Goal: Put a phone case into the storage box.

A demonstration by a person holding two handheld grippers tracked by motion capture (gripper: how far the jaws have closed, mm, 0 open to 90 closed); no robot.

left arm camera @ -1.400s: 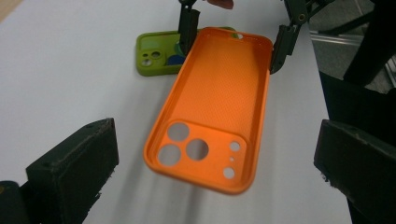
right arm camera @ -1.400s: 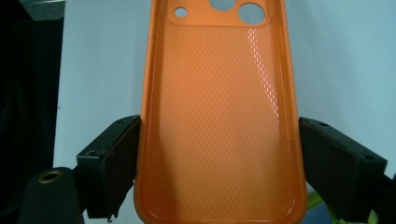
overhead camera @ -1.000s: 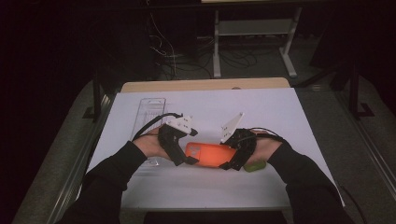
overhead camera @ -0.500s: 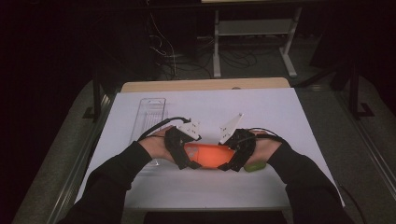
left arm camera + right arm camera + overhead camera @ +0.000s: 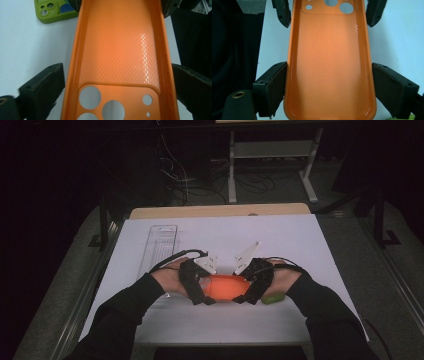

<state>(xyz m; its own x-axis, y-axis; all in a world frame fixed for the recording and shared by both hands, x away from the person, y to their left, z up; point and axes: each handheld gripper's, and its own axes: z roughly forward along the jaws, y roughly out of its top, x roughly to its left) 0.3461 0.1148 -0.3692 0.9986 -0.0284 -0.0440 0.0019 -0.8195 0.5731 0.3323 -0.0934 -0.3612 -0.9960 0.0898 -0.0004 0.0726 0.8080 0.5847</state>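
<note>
White desk (image 5: 165,325), near its front edge — an orange phone case (image 5: 226,287), textured inside, held between both grippers: right gripper (image 5: 247,296) clamped across one end, left gripper (image 5: 204,299) just closing on the camera-cutout end.

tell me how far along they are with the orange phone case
Done: the right gripper is clamped on the plain end of the orange phone case. In hand: the left gripper has just been closing its jaws on the camera-cutout end. Left: probably whatever the two-handed hold is for; the case is empty, and the green case lies on the table.
</note>
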